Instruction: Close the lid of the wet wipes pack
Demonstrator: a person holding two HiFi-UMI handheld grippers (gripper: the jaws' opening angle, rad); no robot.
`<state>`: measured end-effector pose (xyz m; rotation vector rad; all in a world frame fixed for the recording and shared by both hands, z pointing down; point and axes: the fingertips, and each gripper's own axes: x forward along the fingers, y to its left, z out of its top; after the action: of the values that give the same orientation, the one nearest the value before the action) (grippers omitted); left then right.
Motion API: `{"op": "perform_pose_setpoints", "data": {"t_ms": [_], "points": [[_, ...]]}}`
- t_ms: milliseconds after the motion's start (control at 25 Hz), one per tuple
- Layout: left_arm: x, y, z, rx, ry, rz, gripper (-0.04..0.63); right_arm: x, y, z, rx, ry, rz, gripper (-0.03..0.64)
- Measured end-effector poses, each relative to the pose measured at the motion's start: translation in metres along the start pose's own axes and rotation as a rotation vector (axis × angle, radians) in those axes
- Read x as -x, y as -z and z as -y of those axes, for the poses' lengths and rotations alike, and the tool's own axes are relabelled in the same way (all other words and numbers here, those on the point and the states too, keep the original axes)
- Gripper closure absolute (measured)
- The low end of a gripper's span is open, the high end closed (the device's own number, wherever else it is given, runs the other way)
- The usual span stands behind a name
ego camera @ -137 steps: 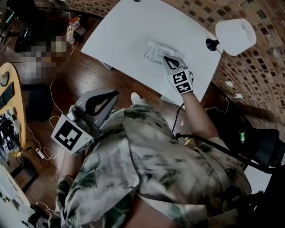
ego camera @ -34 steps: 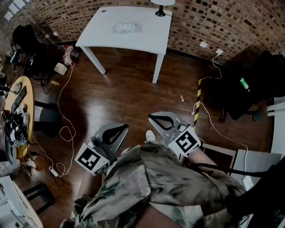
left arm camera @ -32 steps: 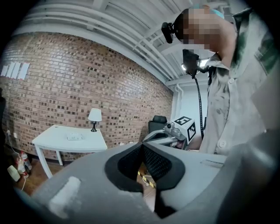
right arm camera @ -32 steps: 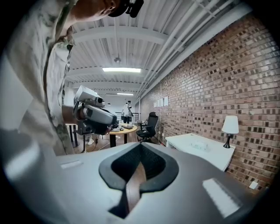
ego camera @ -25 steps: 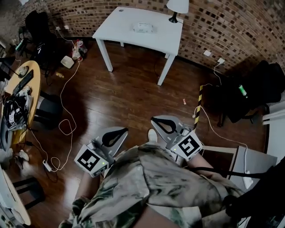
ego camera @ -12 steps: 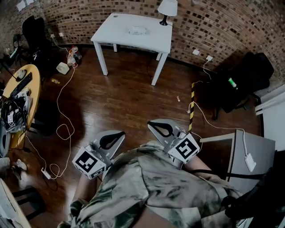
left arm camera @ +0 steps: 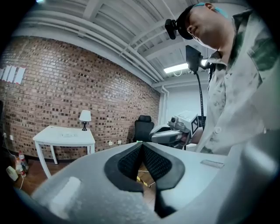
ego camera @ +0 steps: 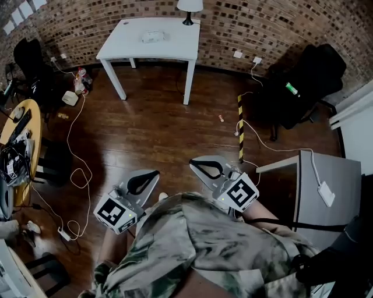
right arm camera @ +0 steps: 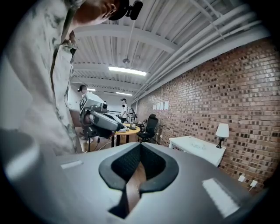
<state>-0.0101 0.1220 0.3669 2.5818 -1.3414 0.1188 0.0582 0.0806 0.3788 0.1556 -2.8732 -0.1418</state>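
At the far left of the head view, a round yellow desk (ego camera: 24, 125) carries a keyboard and clutter. A black office chair (ego camera: 29, 58) stands beyond it by the brick wall. White cables (ego camera: 76, 145) trail over the dark wooden floor (ego camera: 163, 128).

Against the wall stands the white table (ego camera: 175, 46). The wet wipes pack (ego camera: 152, 36) lies flat near the middle of its top, well apart from both grippers. It is too small in every view to tell whether its lid is down. A white-shaded lamp (ego camera: 189, 7) stands at the table's back right corner.

Nearer the camera, the left hand-held gripper (ego camera: 155, 173) is held low over the floor, close to the person's patterned shirt (ego camera: 204, 244), with its marker cube toward the body. In its own view the jaw tips are pressed together with nothing between them. Only floor shows through the opening behind the tips.

Just beside it, the right hand-held gripper (ego camera: 193, 163) points the same way, toward the far wall. Its tips also meet, and it grips nothing.

Further right, a black-and-yellow striped strip (ego camera: 239, 128) lies on the floor. A second black chair (ego camera: 303, 75) stands near the wall. At the right edge, a grey surface (ego camera: 315, 174) carries a small white block (ego camera: 326, 193) on a cable.
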Motion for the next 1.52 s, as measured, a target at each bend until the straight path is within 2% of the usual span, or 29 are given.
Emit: {"op": "perform_pose_setpoints", "data": {"t_ms": [240,480,880,1120,1520], "points": [[-0.052,-0.006,0.057,-0.012,-0.004,-0.001,0.594,0.069,0.024,0.008,-0.001,-0.021,0.002,0.611],[-0.063,0.0,0.094,0.016,-0.018,-0.009,0.594,0.098,0.037,-0.001,-0.013,-0.057,-0.001,0.611],[-0.038,0.0,0.097,-0.013,0.027,-0.033,0.594,0.078,0.025,-0.027,-0.055,-0.041,0.012,0.611],[-0.024,0.002,0.106,-0.021,0.061,-0.036,0.594,0.071,0.016,-0.047,-0.027,-0.051,0.025,0.611],[0.009,0.016,0.102,0.003,0.058,-0.045,0.594,0.053,0.008,-0.072,-0.029,-0.049,0.005,0.611]]}}
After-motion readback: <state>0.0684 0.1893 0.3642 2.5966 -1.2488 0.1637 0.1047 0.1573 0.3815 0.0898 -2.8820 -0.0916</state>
